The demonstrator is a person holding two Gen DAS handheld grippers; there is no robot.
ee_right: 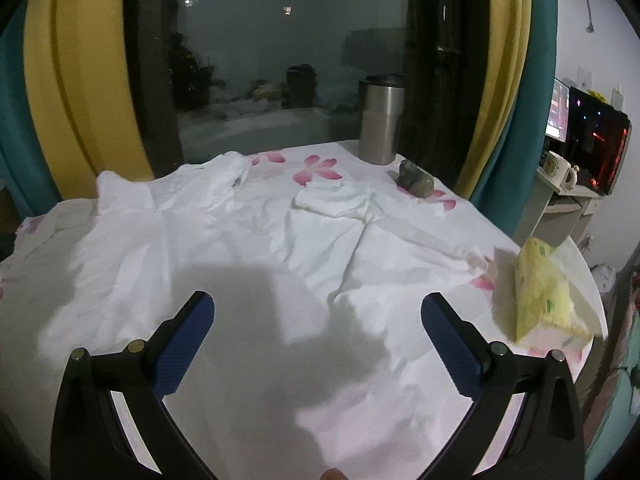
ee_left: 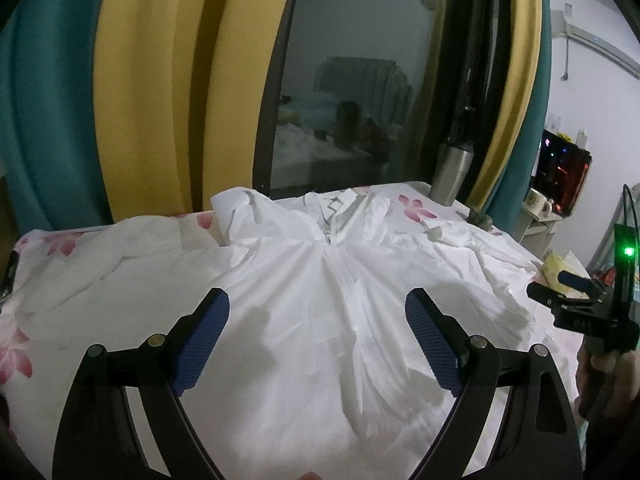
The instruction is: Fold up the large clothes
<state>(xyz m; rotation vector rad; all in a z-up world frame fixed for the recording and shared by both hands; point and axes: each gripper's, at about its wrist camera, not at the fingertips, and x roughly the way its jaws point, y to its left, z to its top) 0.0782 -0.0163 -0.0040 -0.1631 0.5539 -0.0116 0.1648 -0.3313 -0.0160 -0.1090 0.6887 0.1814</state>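
Note:
A large white zip-front garment (ee_left: 328,300) lies spread flat on a table with a white cloth printed with pink flowers (ee_left: 60,244). Its collar (ee_left: 332,204) points to the far side, toward the window. My left gripper (ee_left: 318,312) is open and empty, hovering over the garment's zipper line. My right gripper (ee_right: 318,316) is open and empty over the garment's right side (ee_right: 280,248); it also shows in the left wrist view (ee_left: 568,292) at the right edge. One sleeve (ee_right: 336,200) lies crumpled at the far right.
A steel tumbler (ee_right: 380,120) stands at the far edge by the window. A small green stone figure (ee_right: 414,178) sits near it. A yellow tissue pack (ee_right: 544,292) lies at the table's right edge. Curtains hang behind; a desk with a mug (ee_right: 560,168) stands right.

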